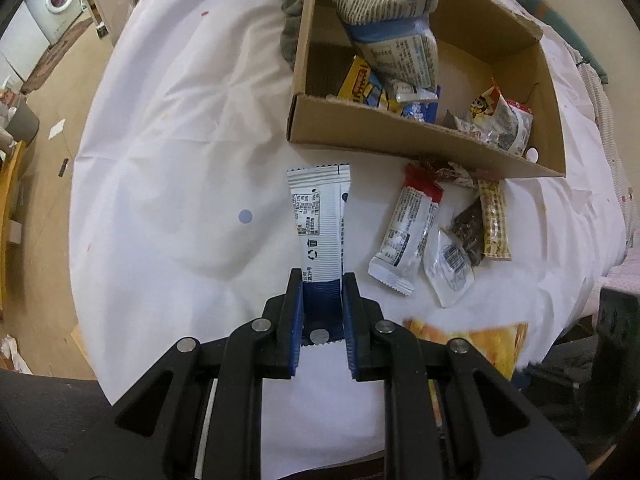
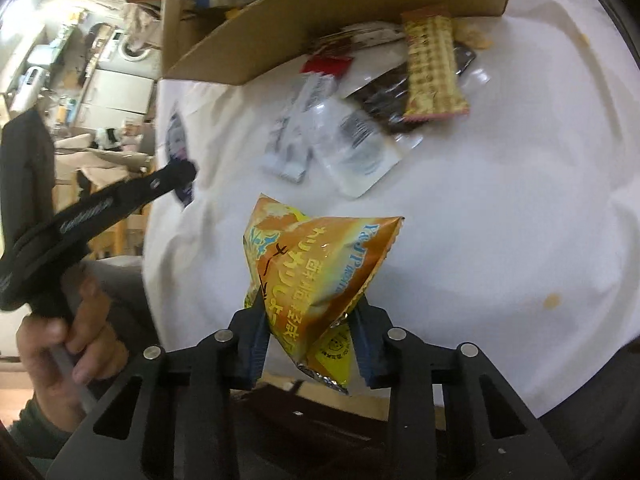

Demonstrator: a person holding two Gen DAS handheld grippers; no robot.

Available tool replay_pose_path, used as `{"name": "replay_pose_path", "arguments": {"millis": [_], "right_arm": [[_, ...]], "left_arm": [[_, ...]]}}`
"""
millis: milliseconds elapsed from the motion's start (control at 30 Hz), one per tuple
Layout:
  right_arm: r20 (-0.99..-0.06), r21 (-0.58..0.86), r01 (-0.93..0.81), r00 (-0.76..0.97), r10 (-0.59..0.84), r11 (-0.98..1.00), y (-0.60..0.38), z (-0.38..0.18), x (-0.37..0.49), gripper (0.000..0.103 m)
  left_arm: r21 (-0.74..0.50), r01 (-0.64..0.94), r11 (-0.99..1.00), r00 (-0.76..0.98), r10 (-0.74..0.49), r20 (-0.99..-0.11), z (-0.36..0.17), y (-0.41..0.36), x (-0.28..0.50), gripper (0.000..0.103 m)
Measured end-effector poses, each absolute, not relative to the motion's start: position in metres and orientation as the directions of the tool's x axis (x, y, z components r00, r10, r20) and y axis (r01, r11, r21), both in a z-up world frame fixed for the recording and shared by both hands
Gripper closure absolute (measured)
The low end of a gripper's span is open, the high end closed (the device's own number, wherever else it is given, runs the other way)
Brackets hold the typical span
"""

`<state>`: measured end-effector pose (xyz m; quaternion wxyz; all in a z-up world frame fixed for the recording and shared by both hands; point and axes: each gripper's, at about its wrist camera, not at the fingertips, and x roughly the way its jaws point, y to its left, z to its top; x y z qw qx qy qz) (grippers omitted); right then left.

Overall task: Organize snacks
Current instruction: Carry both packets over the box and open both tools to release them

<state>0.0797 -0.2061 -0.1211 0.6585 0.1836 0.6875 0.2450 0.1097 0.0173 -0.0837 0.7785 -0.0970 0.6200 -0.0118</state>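
My left gripper [image 1: 322,280] is shut on the blue end of a long white snack packet [image 1: 318,224], which points toward the cardboard box [image 1: 400,140]. The box holds several snack bags, among them a large blue-and-white bag [image 1: 392,24]. My right gripper [image 2: 310,308] is shut on an orange-yellow chip bag [image 2: 316,276], held above the white tablecloth; the bag also shows in the left wrist view [image 1: 480,340]. Loose on the cloth before the box lie a red-topped white bar [image 1: 408,236], a clear packet [image 1: 448,268], a dark packet [image 1: 470,228] and a yellow wafer pack [image 1: 494,220].
A white cloth [image 1: 180,160] covers the round table. A grey rag [image 1: 292,28] lies behind the box. The floor and a washing machine [image 1: 56,4] are off the left edge. The left gripper's body [image 2: 100,204] and the hand holding it show left in the right wrist view.
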Motion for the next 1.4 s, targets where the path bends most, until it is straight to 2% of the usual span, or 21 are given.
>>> {"name": "replay_pose_path", "arguments": {"millis": [333, 533, 733, 967, 1233, 1400], "right_arm": [[-0.703, 0.680, -0.108, 0.183, 0.687, 0.725, -0.234, -0.058, 0.091, 0.068], [-0.672, 0.684, -0.102, 0.295, 0.679, 0.722, -0.265, -0.031, 0.127, 0.068], [-0.671, 0.659, -0.106, 0.364, 0.646, 0.745, -0.271, -0.014, 0.172, 0.068], [-0.686, 0.623, -0.081, 0.420, 0.594, 0.778, -0.281, -0.010, 0.223, 0.068], [-0.707, 0.611, -0.045, 0.419, 0.570, 0.790, -0.278, -0.035, 0.254, 0.068], [-0.739, 0.559, -0.050, 0.424, 0.524, 0.828, -0.273, -0.042, 0.268, 0.068]], "left_arm": [[-0.151, -0.131, 0.980, 0.361, -0.095, -0.928, -0.050, 0.028, 0.115, 0.088], [-0.119, -0.105, 0.987, 0.429, -0.063, -0.901, -0.022, 0.023, 0.147, 0.088], [-0.090, -0.046, 0.995, 0.451, -0.060, -0.891, -0.012, 0.012, 0.192, 0.088], [-0.133, -0.038, 0.990, 0.358, -0.111, -0.927, -0.036, 0.003, 0.230, 0.088], [-0.253, 0.107, 0.962, 0.279, -0.273, -0.921, -0.065, -0.036, 0.256, 0.088], [-0.184, 0.096, 0.978, 0.360, -0.207, -0.910, -0.058, -0.036, 0.255, 0.088]]}}
